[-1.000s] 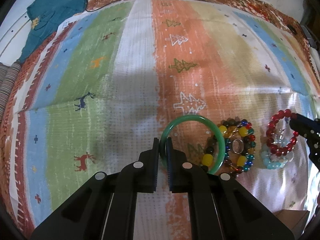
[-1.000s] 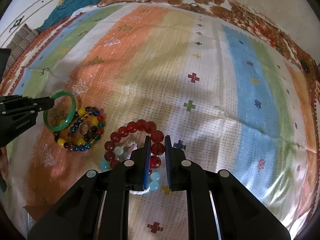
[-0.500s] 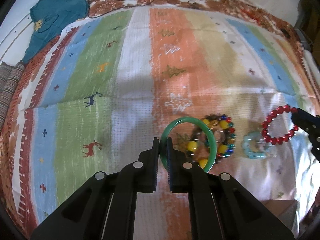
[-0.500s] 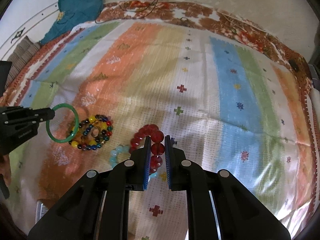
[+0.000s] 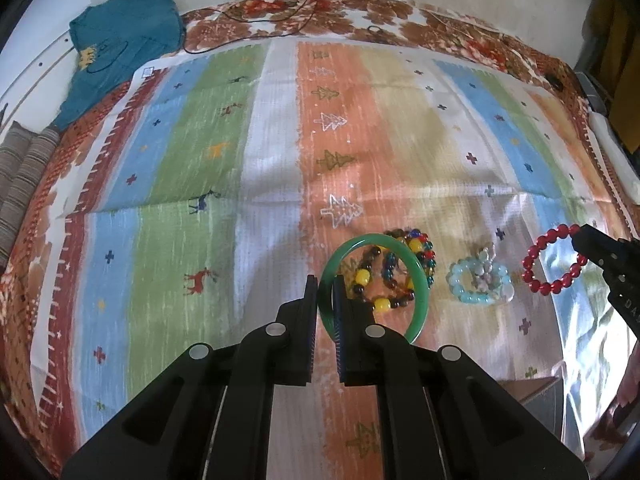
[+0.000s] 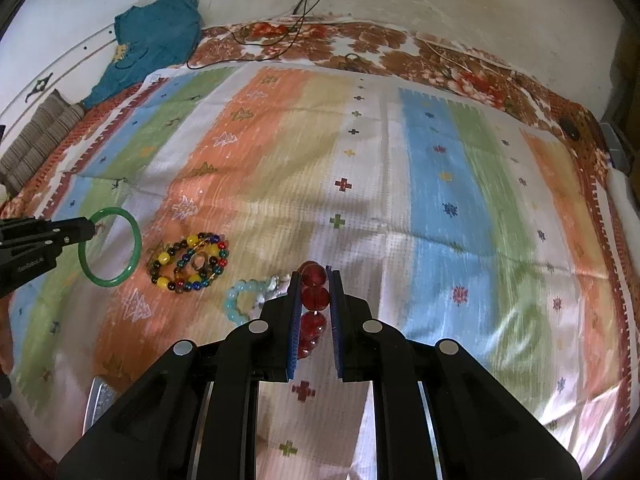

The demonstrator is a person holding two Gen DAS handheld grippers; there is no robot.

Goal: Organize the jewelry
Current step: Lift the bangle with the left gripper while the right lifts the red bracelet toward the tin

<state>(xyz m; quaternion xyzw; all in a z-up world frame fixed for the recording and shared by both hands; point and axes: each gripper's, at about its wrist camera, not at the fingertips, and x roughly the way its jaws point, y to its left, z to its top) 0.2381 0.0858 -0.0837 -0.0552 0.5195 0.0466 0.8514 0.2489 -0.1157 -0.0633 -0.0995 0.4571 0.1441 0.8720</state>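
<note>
Above the striped bedspread [image 5: 248, 184] | we clamp green bangle [image 5: 416, 276] in left tongs [image 5: 326, 300] | red bead bracelet [image 6: 315, 300] pinched in right tongs [image 6: 314, 300] | multicolour beads [image 6: 192, 258] at 9 o'clock of it

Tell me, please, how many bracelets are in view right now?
4: a green bangle in the left gripper, a red bead bracelet in the right gripper, and a multicoloured one and a pale blue one lying on the striped cloth.

Two wrist views, steeply down, perhaps overlapping on striped cloth [image 5: 280, 184].
</note>
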